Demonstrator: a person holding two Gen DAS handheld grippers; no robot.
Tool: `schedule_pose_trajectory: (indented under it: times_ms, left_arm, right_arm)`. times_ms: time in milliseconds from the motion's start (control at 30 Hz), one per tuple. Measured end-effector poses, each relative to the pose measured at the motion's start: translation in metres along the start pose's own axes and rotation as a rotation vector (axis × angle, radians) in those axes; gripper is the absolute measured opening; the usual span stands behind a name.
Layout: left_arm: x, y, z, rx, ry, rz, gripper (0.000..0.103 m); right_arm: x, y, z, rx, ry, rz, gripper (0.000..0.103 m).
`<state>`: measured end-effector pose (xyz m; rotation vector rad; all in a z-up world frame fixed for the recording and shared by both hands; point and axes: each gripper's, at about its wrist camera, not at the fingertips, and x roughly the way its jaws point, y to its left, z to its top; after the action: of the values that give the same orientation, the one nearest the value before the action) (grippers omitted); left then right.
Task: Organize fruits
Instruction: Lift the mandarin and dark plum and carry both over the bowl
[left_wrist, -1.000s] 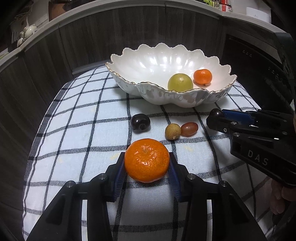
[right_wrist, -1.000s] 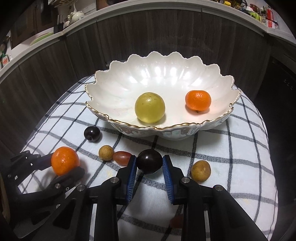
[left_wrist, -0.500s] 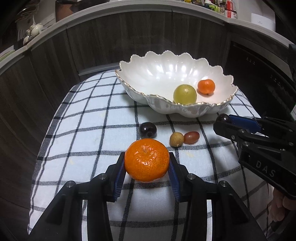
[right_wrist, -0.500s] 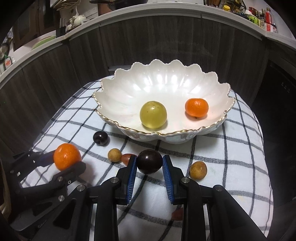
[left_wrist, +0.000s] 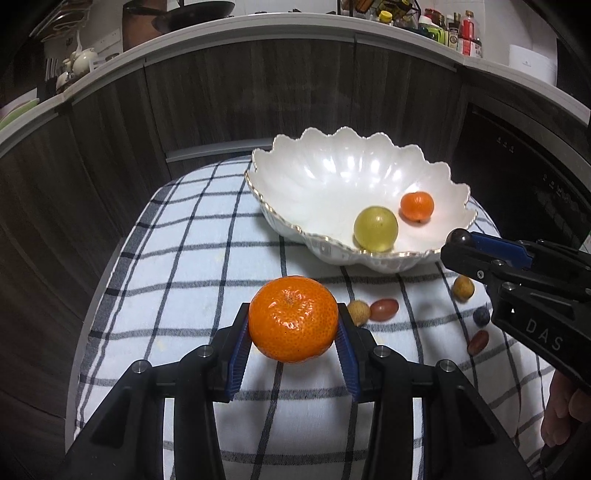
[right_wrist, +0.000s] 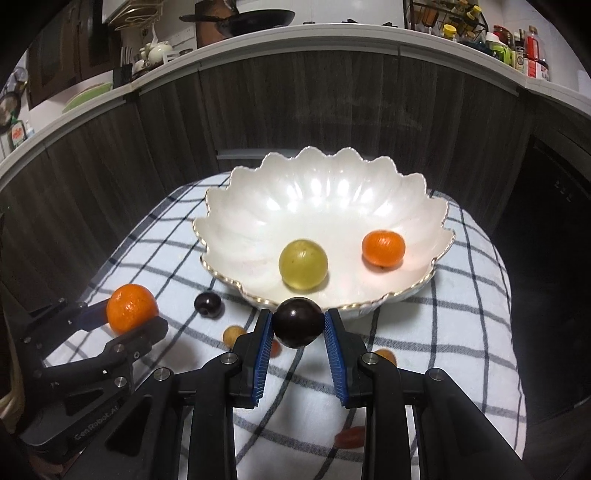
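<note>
We see a glossy, pearly ceramic bowl (right_wrist: 332, 206) with a gilt rim, a woven checked cloth (right_wrist: 461, 332), a dimpled shiny mandarin (left_wrist: 293, 319), a smooth, polished dark plum (right_wrist: 298, 322) and matt black plastic claws with ribbed blue pads (right_wrist: 334, 354).

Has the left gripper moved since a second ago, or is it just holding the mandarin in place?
Yes. The left gripper, shut on the mandarin, has risen: the bowl and checked cloth now look smaller and farther below it.
</note>
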<state>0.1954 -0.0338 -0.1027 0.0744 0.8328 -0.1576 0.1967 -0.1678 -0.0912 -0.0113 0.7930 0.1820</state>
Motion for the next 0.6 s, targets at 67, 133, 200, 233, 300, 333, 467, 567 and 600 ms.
schedule_pose_trajectory:
  times_ms: [67,133,200,233,300,333,467,567,600]
  left_arm:
    - [-0.002,0.0,0.006,-0.003,-0.009,-0.001,0.042]
    - [-0.004,0.0,0.012,-0.008,-0.018,0.0,0.042]
    - [-0.006,0.0,0.018,-0.011,-0.028,0.0,0.042]
    - [-0.008,-0.001,0.021,-0.012,-0.035,0.0,0.042]
    - [-0.009,-0.001,0.028,-0.015,-0.046,-0.004,0.042]
    - [-0.01,-0.001,0.032,-0.017,-0.051,-0.006,0.042]
    - [-0.007,0.0,0.045,-0.018,-0.06,-0.006,0.042]
    - [-0.004,0.001,0.055,-0.016,-0.062,-0.009,0.042]
    - [-0.003,0.002,0.058,-0.016,-0.063,-0.011,0.042]
  right_arm:
    - [-0.003,-0.001,0.005,0.0,-0.011,-0.004,0.03]
    - [-0.006,-0.003,0.009,0.0,-0.021,-0.007,0.03]
    - [-0.009,-0.004,0.015,0.002,-0.033,-0.01,0.03]
    - [-0.011,-0.005,0.018,0.005,-0.04,-0.01,0.03]
    - [-0.013,-0.007,0.023,0.004,-0.049,-0.013,0.03]
    - [-0.014,-0.008,0.027,0.004,-0.054,-0.016,0.03]
    - [-0.016,-0.014,0.042,0.009,-0.073,-0.029,0.03]
    - [-0.016,-0.017,0.051,0.011,-0.086,-0.037,0.03]
    - [-0.015,-0.018,0.054,0.011,-0.089,-0.039,0.03]
